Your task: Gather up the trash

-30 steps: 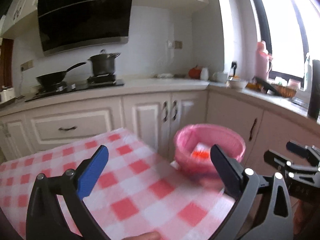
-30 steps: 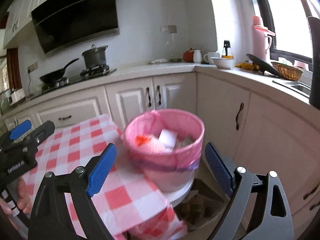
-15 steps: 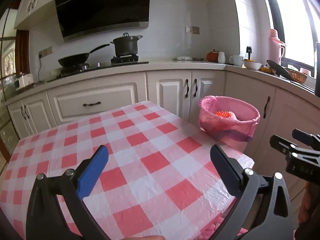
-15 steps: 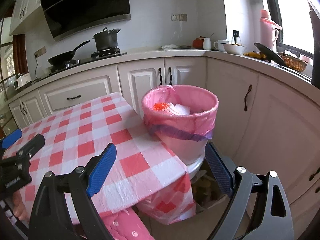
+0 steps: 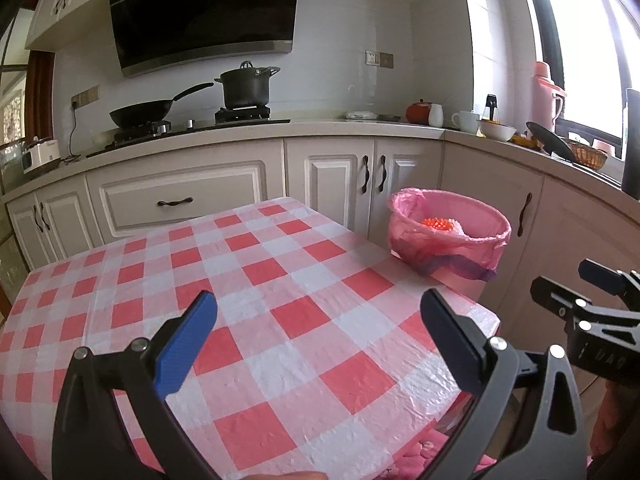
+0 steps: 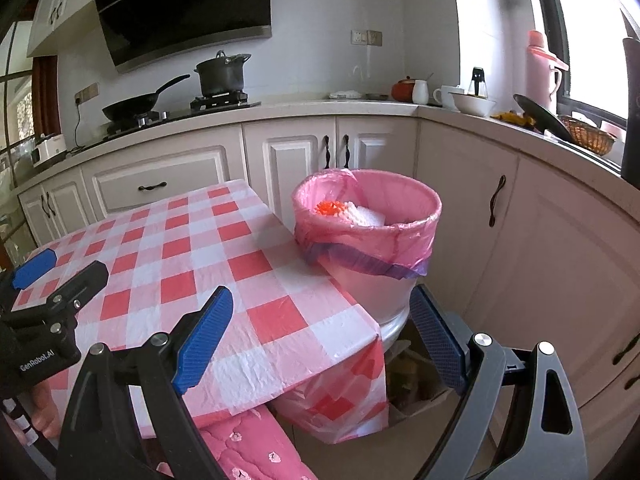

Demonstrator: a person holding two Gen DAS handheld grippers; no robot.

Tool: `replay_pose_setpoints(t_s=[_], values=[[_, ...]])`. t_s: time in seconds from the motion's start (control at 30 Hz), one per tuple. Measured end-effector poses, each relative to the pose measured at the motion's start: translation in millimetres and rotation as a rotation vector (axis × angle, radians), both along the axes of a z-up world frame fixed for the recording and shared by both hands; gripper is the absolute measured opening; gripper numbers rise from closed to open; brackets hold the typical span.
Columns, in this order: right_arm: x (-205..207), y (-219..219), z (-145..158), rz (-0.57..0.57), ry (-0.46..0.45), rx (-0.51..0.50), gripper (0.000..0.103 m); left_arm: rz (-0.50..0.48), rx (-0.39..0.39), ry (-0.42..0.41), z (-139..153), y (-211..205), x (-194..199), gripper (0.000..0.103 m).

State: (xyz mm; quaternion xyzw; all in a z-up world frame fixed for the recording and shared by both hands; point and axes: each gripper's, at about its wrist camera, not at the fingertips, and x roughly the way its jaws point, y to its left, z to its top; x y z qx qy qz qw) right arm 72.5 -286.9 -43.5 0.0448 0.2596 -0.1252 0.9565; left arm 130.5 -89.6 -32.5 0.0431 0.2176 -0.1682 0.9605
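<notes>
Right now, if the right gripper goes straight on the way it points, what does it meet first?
Probably the lower white wall of the trash bin, just beyond the table's corner. The right gripper has open, empty fingers. Depth is unclear.

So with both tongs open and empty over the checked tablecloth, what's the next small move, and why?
Probably none toward trash: hold both back. The checked tablecloth shows no litter, the left tongs and right tongs hold nothing, and the pink-lined bin already contains an orange item and white scraps. The collecting looks done.
</notes>
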Motion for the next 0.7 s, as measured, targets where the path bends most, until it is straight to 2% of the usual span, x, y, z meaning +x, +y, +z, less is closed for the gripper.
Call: replay_pose_setpoints(t_s=[0.7], values=[[4,18,-2,0.079,0.014,-0.025,0.085,0.054,-0.006,0.014,-6,16,-4,0.098]])
